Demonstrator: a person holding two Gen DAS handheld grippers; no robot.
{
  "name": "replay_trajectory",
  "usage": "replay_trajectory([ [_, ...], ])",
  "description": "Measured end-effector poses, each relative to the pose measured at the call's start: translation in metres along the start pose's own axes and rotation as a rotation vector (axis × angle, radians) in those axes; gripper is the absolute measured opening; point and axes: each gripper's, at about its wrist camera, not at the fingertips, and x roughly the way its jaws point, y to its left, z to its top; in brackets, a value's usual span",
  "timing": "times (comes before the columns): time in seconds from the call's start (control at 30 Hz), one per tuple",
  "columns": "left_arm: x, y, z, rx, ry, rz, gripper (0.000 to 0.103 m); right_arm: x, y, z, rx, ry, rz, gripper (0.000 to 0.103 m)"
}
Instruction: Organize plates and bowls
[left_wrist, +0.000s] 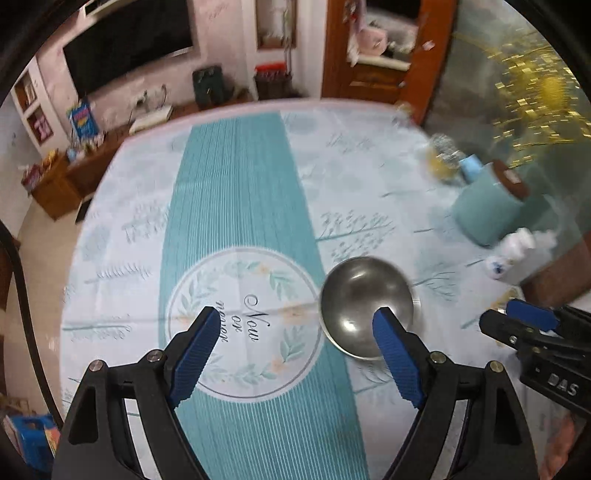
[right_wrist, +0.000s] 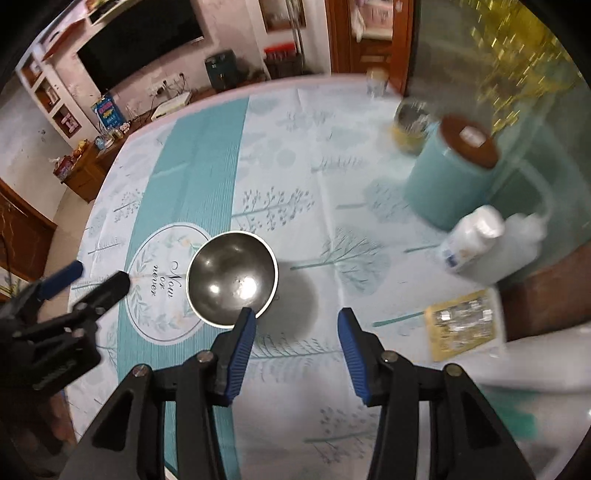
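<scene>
Risk first: smooth, rounded steel bowl (right_wrist: 232, 277) likely to skid or tip under a one-sided rim pinch; canister (right_wrist: 448, 177) and white bottle (right_wrist: 469, 240) near enough to knock in a wide swing. Sits upright on tablecloth (right_wrist: 332, 155), beside printed medallion. Just ahead of right gripper (right_wrist: 293, 319), off its left fingertip; jaws apart, empty. Left gripper (left_wrist: 295, 321) likewise spread, bowl at its right fingertip.

"Now or never" on tablecloth (left_wrist: 255, 325) medallion; "DAS" (partly cut off) on right gripper (left_wrist: 517, 317)
</scene>
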Motion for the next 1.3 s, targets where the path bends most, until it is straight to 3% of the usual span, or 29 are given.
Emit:
replay_trajectory([
  [0.3, 0.093, -0.004, -0.003, -0.012, 0.134, 0.003, 0.083, 0.085, 0.009, 0.019, 0.05, 0.109, 0.01, 0.047],
  [0.43, 0.112, -0.006, -0.004, -0.021, 0.159, -0.033, 0.072, 0.114, 0.01, 0.022, 0.057, 0.151, -0.009, 0.043],
  [0.5, 0.12, -0.008, -0.005, -0.016, 0.183, -0.051, 0.049, 0.125, 0.008, 0.022, 0.07, 0.175, 0.006, 0.028],
  [0.53, 0.124, -0.009, -0.007, -0.015, 0.201, -0.074, 0.044, 0.129, 0.007, 0.021, 0.078, 0.189, 0.025, 0.02],
  [0.6, 0.127, -0.007, -0.008, -0.036, 0.209, -0.129, 0.023, 0.133, 0.006, 0.019, 0.087, 0.19, 0.081, 0.016],
  [0.67, 0.127, -0.008, -0.009, -0.049, 0.213, -0.167, 0.01, 0.131, 0.009, 0.018, 0.082, 0.186, 0.096, 0.011],
  [0.8, 0.12, -0.018, -0.013, 0.009, 0.197, -0.136, 0.008, 0.127, 0.017, 0.014, 0.054, 0.184, 0.061, 0.009],
  [0.97, 0.096, -0.017, -0.017, 0.019, 0.192, -0.146, 0.007, 0.114, 0.009, 0.007, 0.106, 0.192, 0.11, 0.007],
  [1.3, -0.013, -0.032, -0.047, 0.077, 0.145, -0.14, 0.007, 0.026, 0.01, -0.035, 0.086, 0.143, 0.136, 0.006],
])
